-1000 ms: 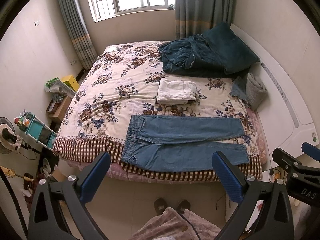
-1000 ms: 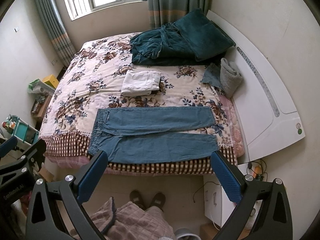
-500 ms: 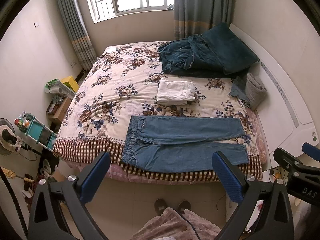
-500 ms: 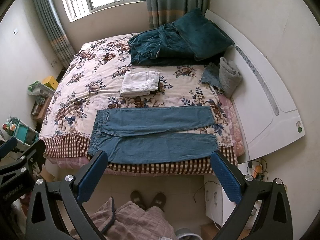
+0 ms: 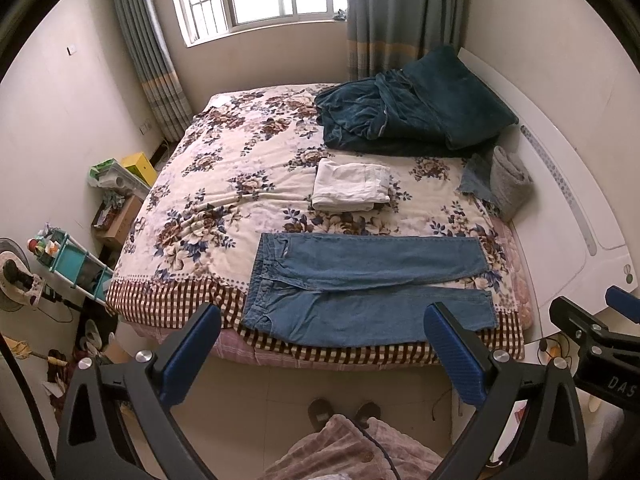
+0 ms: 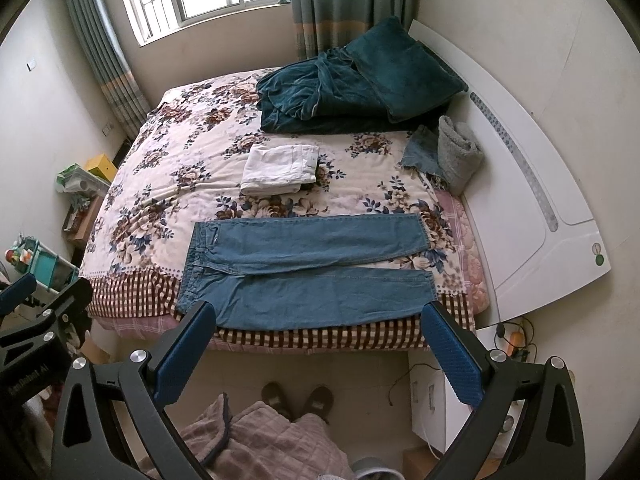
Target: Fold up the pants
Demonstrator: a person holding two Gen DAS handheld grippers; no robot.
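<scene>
The only legible writing is "DAS", at the lower right of the left wrist view, on the black frame of the right gripper (image 6: 316,352). One pair of blue denim jeans (image 5: 360,288) lies flat at centre frame on the floral bedspread (image 5: 224,184), waistband left, two legs stretching right. Above sits one folded white garment (image 5: 350,186); upper right, one dark teal blanket (image 5: 408,116). The left gripper (image 5: 322,352) and right gripper both hang above the floor, jaws wide apart, empty.
</scene>
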